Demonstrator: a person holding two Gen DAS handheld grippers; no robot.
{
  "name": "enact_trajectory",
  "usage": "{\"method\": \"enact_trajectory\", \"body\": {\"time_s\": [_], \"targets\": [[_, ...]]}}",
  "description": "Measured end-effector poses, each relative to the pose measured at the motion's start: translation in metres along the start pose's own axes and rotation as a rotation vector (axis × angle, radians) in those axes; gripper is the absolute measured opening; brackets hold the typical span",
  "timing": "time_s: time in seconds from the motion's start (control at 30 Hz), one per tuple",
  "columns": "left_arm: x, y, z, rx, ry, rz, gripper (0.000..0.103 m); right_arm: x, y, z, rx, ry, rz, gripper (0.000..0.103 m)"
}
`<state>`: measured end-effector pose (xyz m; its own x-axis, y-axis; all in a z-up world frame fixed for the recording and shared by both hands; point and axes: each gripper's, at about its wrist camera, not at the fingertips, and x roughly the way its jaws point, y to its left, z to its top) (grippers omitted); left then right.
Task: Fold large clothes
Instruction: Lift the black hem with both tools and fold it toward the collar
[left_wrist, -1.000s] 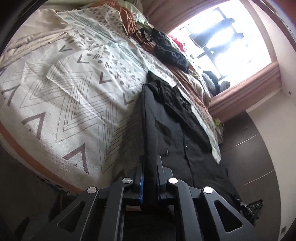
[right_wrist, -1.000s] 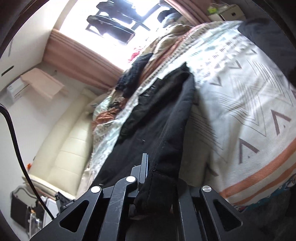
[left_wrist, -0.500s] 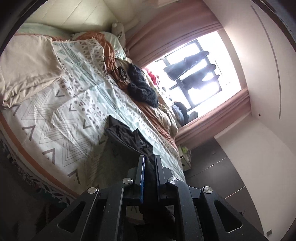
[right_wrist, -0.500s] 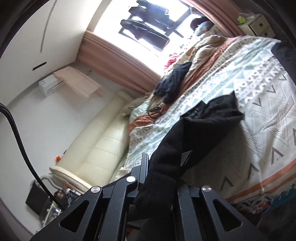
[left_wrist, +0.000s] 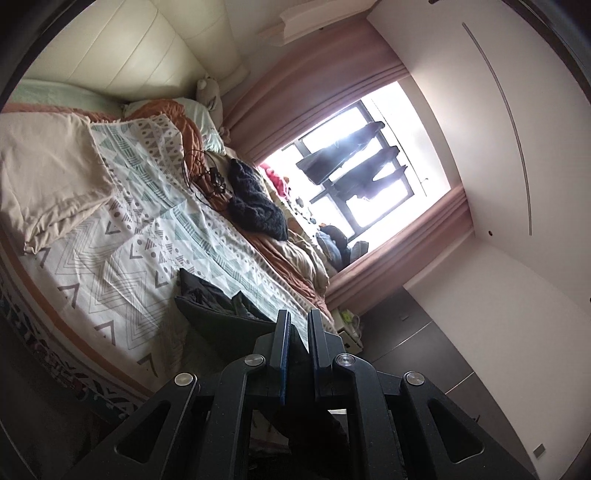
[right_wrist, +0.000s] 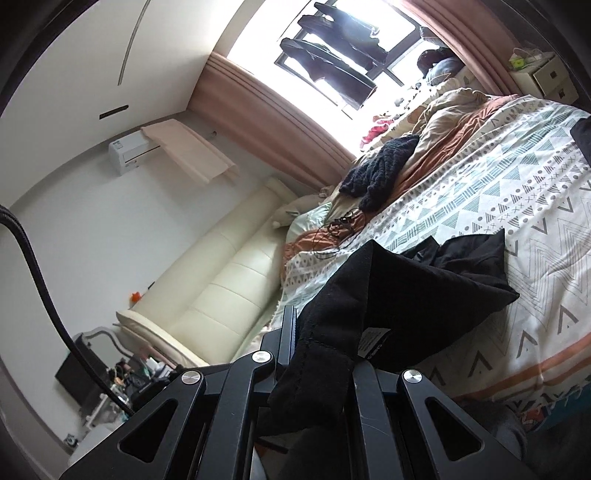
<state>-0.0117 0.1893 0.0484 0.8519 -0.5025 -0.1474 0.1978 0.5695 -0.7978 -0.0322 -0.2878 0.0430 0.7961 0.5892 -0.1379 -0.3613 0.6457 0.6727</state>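
Black garment (right_wrist: 406, 291), lifted at its near end by both grippers and resting at its far end on the bed. Its long axis runs from the grippers away toward the middle of the patterned bedspread (right_wrist: 517, 206), the cloth sloping down from the raised near edge to a bunched heap on the cover.

In the right wrist view the fabric is matte black, doubled over itself into a broad wedge with a pointed corner to the right; a stitched hem and a white label show close to the right gripper (right_wrist: 321, 354). The jaws of that gripper are clenched on a thick wad of the hem, which hangs down between them.

In the left wrist view the same garment (left_wrist: 218, 306) appears dark grey and crumpled, its folded edge leading toward the left gripper (left_wrist: 297, 347). The blue-lined jaws stand close together with dark cloth pinched between them and trailing below.

Surroundings: a dark knitted item (left_wrist: 255, 203) and a tangle of thin black cable (left_wrist: 207, 177) lie farther up the bed, well apart from the garment; a beige folded blanket (left_wrist: 48, 181) lies at the left. A cream padded headboard (right_wrist: 221, 291), pink curtains (right_wrist: 258, 110) and a bright window (left_wrist: 354, 162) with hanging clothes close the background.
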Motion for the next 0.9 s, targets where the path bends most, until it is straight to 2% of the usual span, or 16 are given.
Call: {"method": "enact_trajectory", "body": {"time_s": [0.23, 0.47, 0.7, 0.9], "targets": [[0.023, 0.005, 0.004, 0.018, -0.01, 0.03, 0.009, 0.002, -0.019, 0.01, 0.006, -0.051, -0.027, 0.006], [0.068, -0.003, 0.024, 0.055, -0.013, 0.048, 0.01, 0.019, -0.037, 0.033, 0.026, -0.086, -0.036, 0.006], [0.118, -0.003, 0.062, 0.068, -0.016, 0.11, 0.01, 0.064, -0.044, 0.072, -0.004, -0.122, -0.037, 0.006], [0.172, 0.01, 0.086, 0.067, 0.002, 0.18, 0.01, 0.11, -0.069, 0.101, 0.047, -0.138, -0.068, 0.006]]}}
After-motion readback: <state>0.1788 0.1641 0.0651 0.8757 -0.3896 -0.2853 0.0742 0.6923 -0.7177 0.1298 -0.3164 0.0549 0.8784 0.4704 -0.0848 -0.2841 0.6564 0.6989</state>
